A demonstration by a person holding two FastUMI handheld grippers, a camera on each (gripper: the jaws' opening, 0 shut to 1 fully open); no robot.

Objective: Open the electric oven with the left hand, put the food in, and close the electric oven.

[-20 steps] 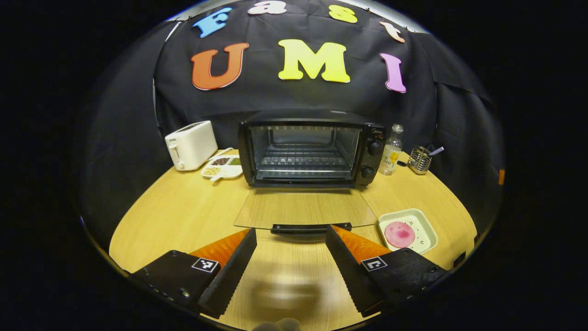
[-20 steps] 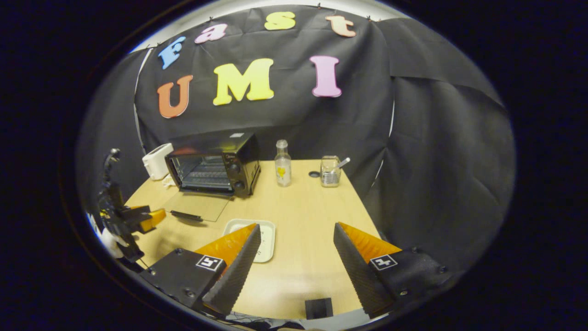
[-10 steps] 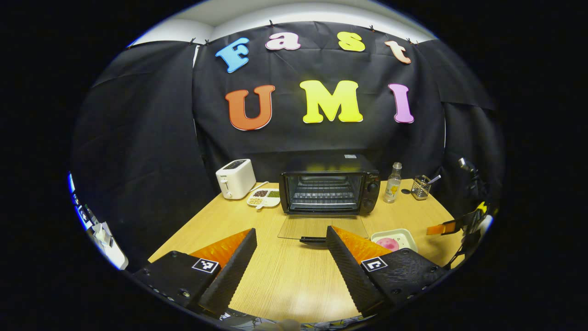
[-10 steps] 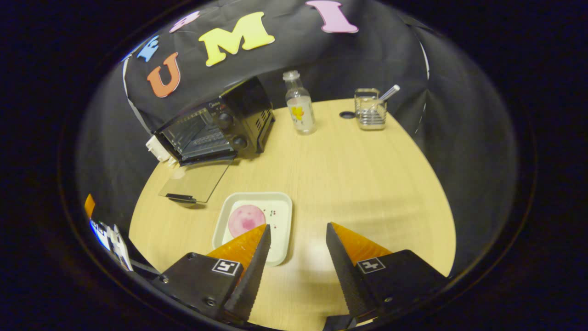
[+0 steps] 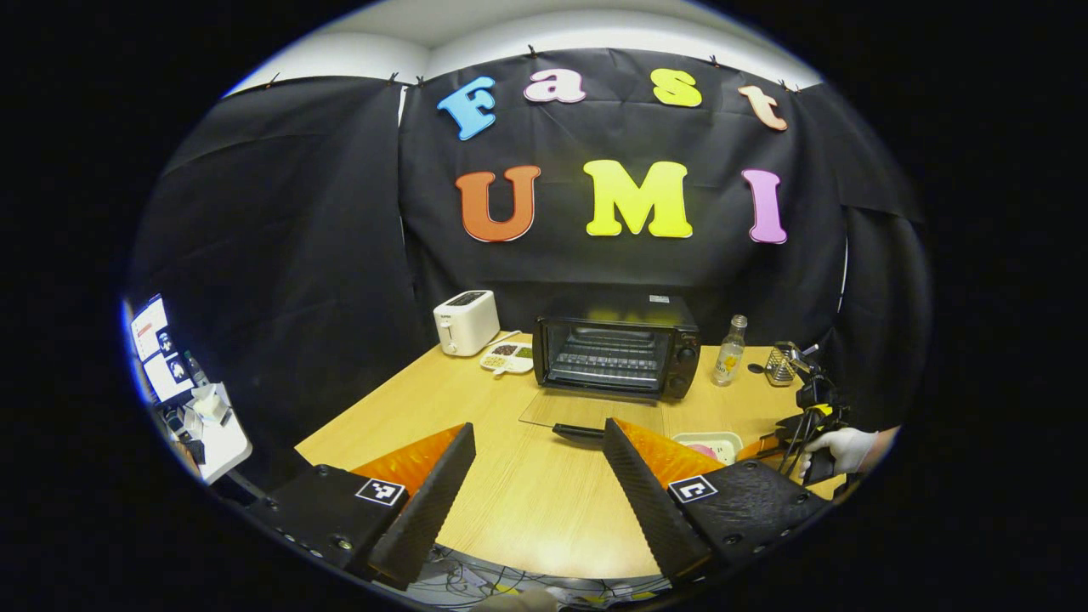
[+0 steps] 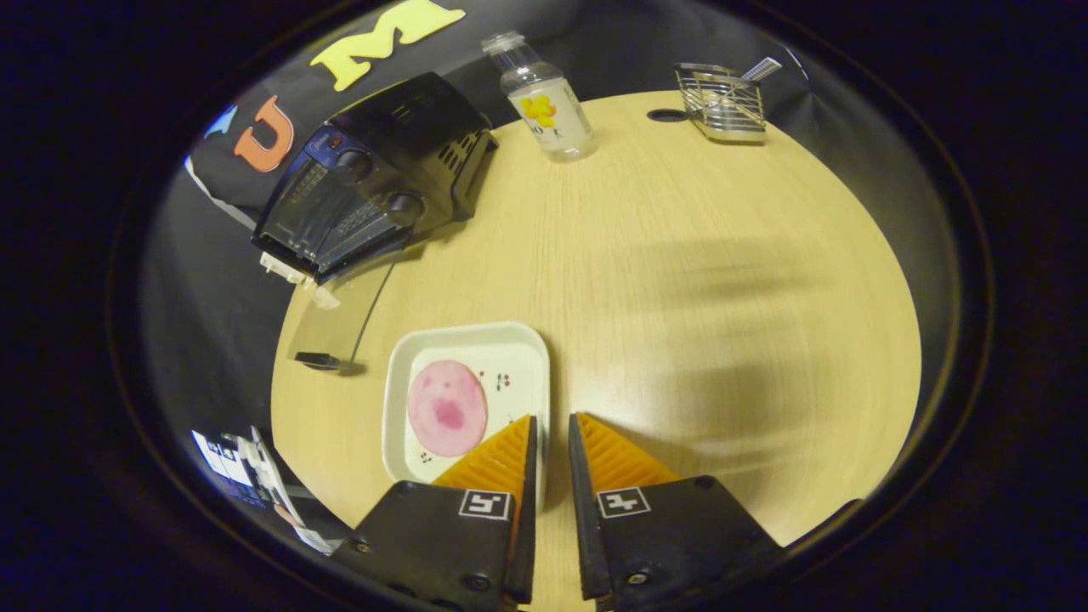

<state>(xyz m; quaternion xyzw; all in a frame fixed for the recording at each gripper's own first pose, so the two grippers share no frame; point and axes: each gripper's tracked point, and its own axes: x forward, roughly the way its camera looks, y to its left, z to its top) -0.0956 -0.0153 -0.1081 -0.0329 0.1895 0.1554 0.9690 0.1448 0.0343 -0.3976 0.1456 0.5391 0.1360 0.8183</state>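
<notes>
Faintly, the bottle (image 6: 544, 102) label shows a yellow flower.

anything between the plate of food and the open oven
Nothing visible: the bare table lies between the plate and the oven, whose door lies open. The right tool straddles the plate's rim.

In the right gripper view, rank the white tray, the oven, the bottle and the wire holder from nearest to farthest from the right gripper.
From the right gripper:
1. White tray, its right rim between the fingers, just ahead on the left.
2. Oven, far left, door folded down.
3. Bottle, far centre, right of the oven.
4. Wire holder, far right.

The bottle and wire holder are nearly level; that order is uncertain.
</notes>
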